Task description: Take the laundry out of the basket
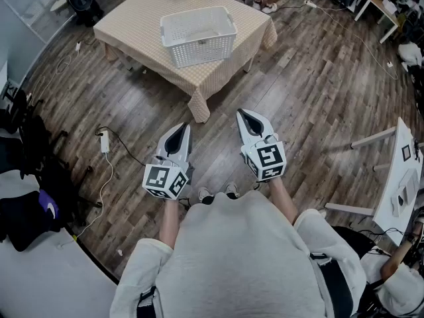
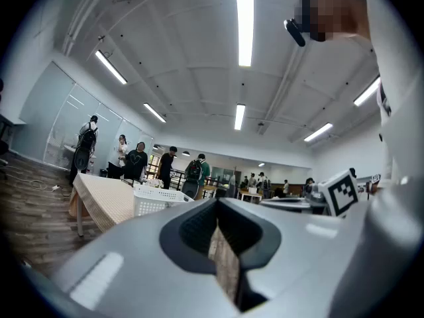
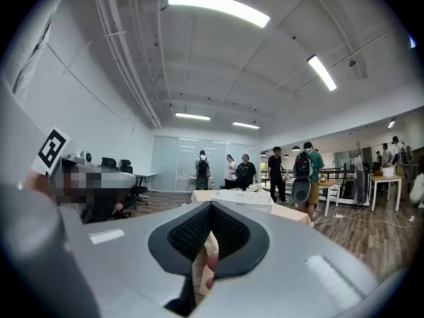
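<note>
Currently: left gripper (image 1: 179, 134) and right gripper (image 1: 248, 119), side by side, jaws fully closed on nothing; white basket (image 1: 199, 37) well ahead of both, on cloth-covered table (image 1: 132, 22)

Counting as we go: one table (image 1: 132, 25) under a checked cloth, and one white basket (image 1: 199, 35), just the one. Two grippers up front, the left gripper (image 1: 179, 134) and the right gripper (image 1: 250, 121), and two marker cubes (image 1: 165, 179), one apiece. Two shoes (image 1: 205, 195) peeking out below. One white plug (image 1: 104, 142) on the floor. One second table (image 1: 397, 177), white, at the right edge. In the left gripper view, five people (image 2: 138, 161) standing beyond the checked cloth, plus more farther back, too small to count. Overhead there, six long light strips (image 2: 244, 22).
</note>
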